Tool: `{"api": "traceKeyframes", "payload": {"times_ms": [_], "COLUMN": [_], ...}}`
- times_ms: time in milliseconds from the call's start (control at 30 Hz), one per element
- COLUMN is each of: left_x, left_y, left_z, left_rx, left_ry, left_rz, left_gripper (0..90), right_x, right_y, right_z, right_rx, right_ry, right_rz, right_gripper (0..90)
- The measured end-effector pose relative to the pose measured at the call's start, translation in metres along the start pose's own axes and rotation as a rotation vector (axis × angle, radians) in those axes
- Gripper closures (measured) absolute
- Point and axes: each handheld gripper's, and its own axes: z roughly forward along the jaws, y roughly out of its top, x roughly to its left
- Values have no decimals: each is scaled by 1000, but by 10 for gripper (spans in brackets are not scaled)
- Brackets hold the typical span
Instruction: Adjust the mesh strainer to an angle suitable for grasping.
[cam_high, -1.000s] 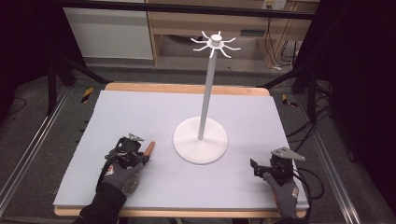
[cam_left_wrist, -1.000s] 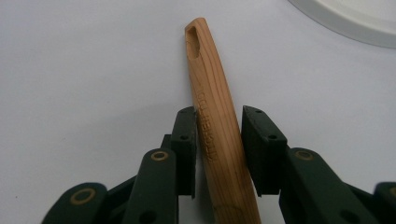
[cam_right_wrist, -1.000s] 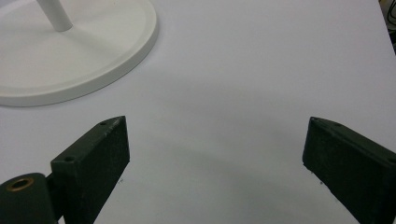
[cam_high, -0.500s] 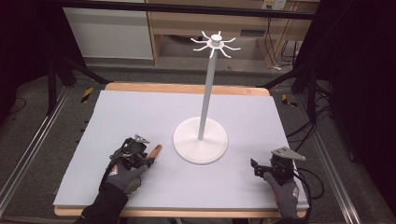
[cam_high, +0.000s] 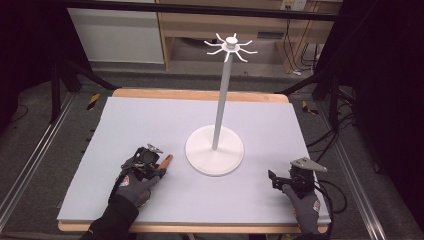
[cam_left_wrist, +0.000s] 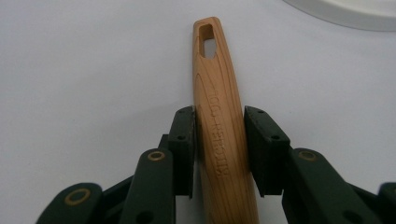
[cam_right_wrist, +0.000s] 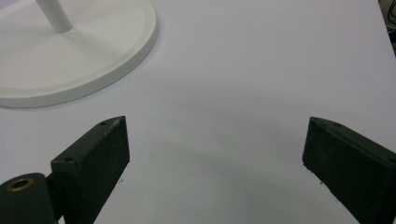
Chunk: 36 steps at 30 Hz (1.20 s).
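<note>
Between the jaws of the left claw (cam_left_wrist: 219, 154) lay a wooden handle (cam_left_wrist: 222, 121), running lengthwise along the claw's line of sight. Seen from the left gripper view, the left pad (cam_left_wrist: 184, 149) sat against the handle's side; the right pad (cam_left_wrist: 261, 149) stood just beside the other side, and contact there could not be confirmed. The jaws had just been closing in on the handle, which remained between them. The handle's far end, with a slotted hole through it, projected beyond the pads and pointed toward the rim of the white stand (cam_left_wrist: 345, 11). Stamped lettering ran along the handle's upper face; it was too blurred to read with certainty.

From the high view, the left claw (cam_high: 150, 159) rested low over the near-left part of the grey bench (cam_high: 150, 120), with the handle's tip (cam_high: 166, 160) protruding toward the round base of the stand (cam_high: 215, 150), near it but not touching. The stand's pole stood upright, with hooks fanning out at its top.

The right claw (cam_high: 280, 179) sat at the near-right part of the bench, well apart from the handle. In the right gripper view its jaws (cam_right_wrist: 215, 158) stood wide apart with nothing between them.
</note>
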Motion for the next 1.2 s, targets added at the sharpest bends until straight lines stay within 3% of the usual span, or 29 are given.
{"api": "traceKeyframes", "payload": {"times_ms": [400,500,633,867,1200], "left_x": [5,7,7,9,7], "left_y": [1,0,-1,1,4], "left_z": [-2,-3,-5,-28,-70], "left_rx": [9,-1,-18,-96,-267], "left_ry": [-7,-22,-11,-27,-45], "left_rz": [-23,-32,-21,-28,-42], "left_gripper": [692,700,702,702,702], "right_x": [0,0,0,-1,0], "right_y": [0,0,0,1,0], "right_z": [0,0,0,0,0], "right_rx": [3,3,5,5,5], "right_ry": [1,2,1,7,7], "right_rz": [1,0,0,7,11], "right_gripper": [76,76,76,76,76]}}
